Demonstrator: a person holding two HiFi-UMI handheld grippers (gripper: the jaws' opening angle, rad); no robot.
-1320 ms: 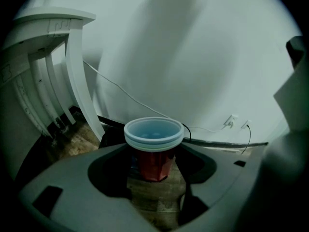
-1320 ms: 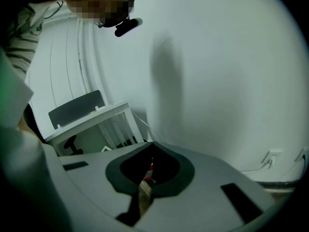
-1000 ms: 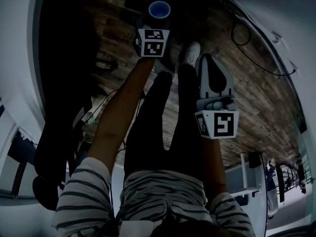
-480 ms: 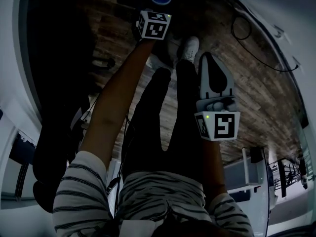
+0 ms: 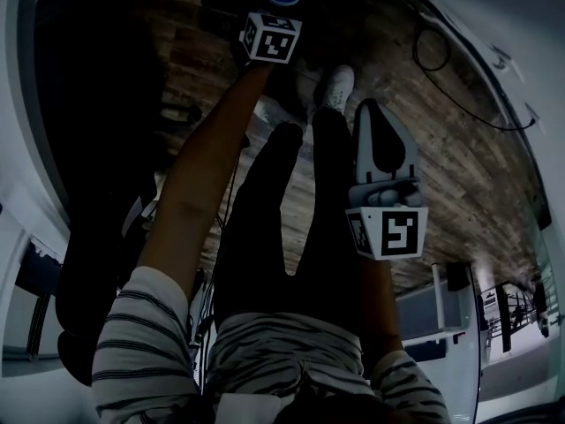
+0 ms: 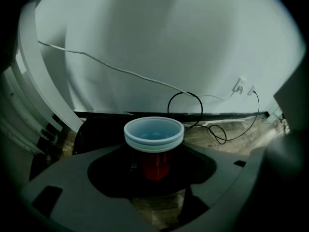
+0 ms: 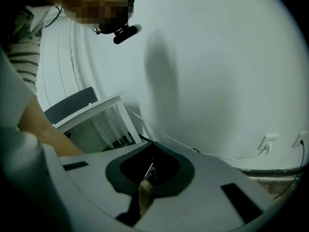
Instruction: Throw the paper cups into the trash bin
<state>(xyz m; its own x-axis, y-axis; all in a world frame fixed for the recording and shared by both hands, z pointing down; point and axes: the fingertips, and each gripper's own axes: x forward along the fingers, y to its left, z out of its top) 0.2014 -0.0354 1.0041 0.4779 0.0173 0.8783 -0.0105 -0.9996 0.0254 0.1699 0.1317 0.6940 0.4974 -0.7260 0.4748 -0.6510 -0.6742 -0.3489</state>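
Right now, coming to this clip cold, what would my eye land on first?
The stacked paper cups stand out first: red walls, pale rims, upright between the jaws of the left gripper, which is stretched out ahead over the wooden floor. Next comes the right gripper, jaws together with nothing in them, held low beside the person's legs.

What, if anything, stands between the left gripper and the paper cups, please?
Nothing does: the left gripper is shut on the stacked cups, which stand upright between its jaws. The right gripper is shut and empty.
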